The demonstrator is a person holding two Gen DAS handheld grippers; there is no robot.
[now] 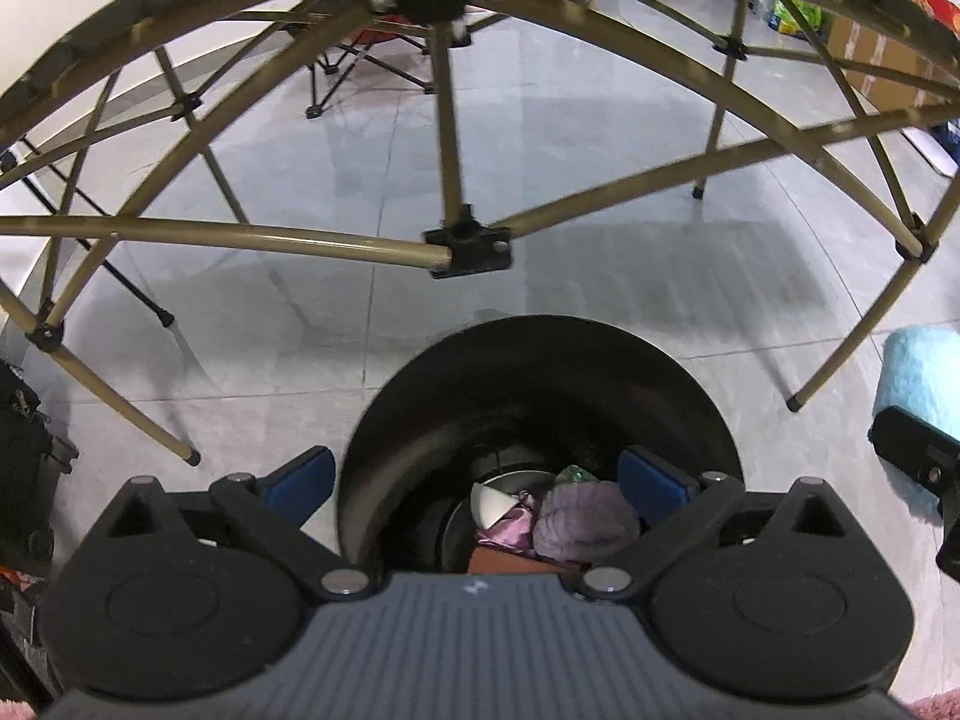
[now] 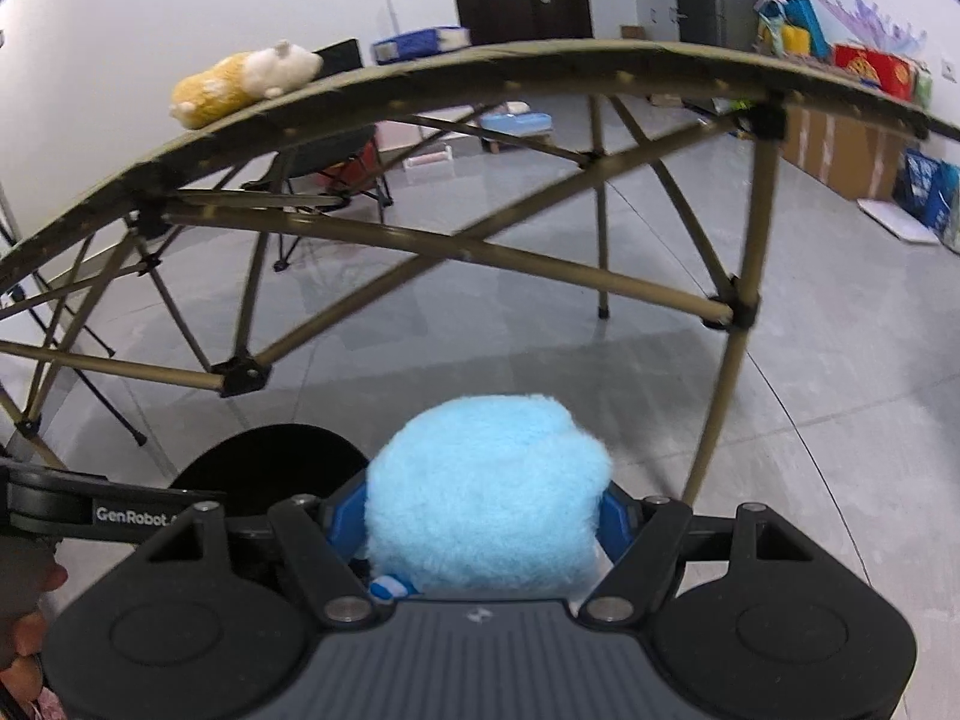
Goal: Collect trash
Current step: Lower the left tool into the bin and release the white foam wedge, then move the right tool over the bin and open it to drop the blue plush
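Grey tile floor: right gripper (image 2: pixel 483 519) clamps blue plush (image 2: pixel 486 480), black bin (image 2: pixel 270 456) at its 10 o'clock; left gripper (image 1: pixel 474 480) wide open straddling bin rim (image 1: pixel 360 480).

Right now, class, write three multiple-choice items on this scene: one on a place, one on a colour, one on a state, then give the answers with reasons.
1. Where does the yellow and white plush toy lie?
A. on the folding table's top
B. in the black bin
C. on the floor

2. What colour is the fluffy thing in the right tool?
A. purple
B. light blue
C. orange

3. How is the left tool over the black bin?
A. shut on a cup
B. shut on a cloth
C. open, holding nothing

Answers:
1 A: it rests on the table edge, above the legs.
2 B: the fluff between the fingers is pale blue.
3 C: its blue fingers stand wide apart, with only the bin's trash seen between them.
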